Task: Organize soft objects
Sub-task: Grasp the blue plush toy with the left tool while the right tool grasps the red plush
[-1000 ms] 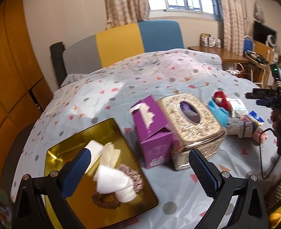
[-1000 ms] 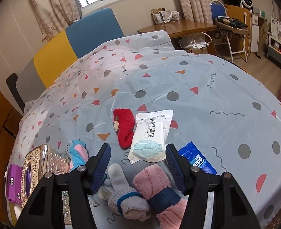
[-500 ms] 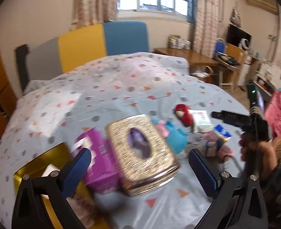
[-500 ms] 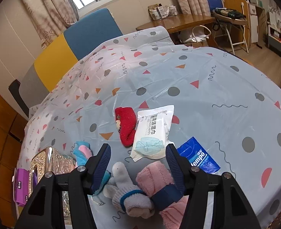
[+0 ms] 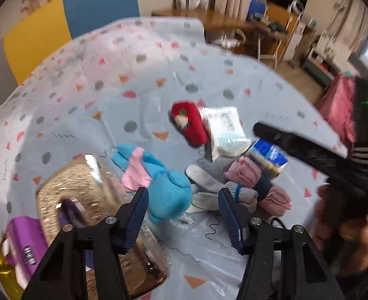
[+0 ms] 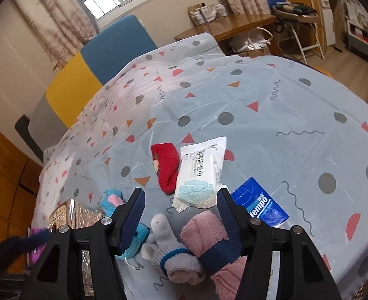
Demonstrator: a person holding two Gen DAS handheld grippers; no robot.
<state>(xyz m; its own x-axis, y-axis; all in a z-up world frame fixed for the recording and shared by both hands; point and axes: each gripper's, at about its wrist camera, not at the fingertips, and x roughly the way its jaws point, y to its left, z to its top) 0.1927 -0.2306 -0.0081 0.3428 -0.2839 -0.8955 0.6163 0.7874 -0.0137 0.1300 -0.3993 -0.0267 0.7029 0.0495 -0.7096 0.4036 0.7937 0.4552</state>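
1. Behind the table (image 6: 271, 115), with its pale blue cloth of dots and triangles, stand a blue and yellow chair back (image 6: 94, 62), curtained windows and a wooden desk (image 6: 234, 25).
2. Soft things lie in a loose cluster near the table's front edge: a red sock (image 6: 165, 167), a blue and pink plush (image 5: 159, 180), a grey glove (image 6: 174, 255) and a pink glove (image 6: 209, 235) with a navy band.
3. In the right wrist view the red sock lies at 12 o'clock of the grey glove, touching a white wipes packet (image 6: 201, 175) on its 3 o'clock side.
4. A blue tissue pack (image 6: 259, 203) lies at 4 o'clock of the wipes packet, just beside the pink glove.
5. A gold tissue box (image 5: 84, 200) sits at 9 o'clock of the plush, touching it, with a purple box (image 5: 26, 245) at its 8 o'clock.
6. The left gripper (image 5: 182, 212) has just been closing; its jaws stand half apart above the plush's near end, with nothing pressed between the pads.
7. The right gripper (image 6: 180, 215) hangs with jaws moderately apart over the grey and pink gloves, gripping neither.
8. A person's hand (image 5: 344, 215) at the left view's 4 o'clock holds the right gripper's dark body.
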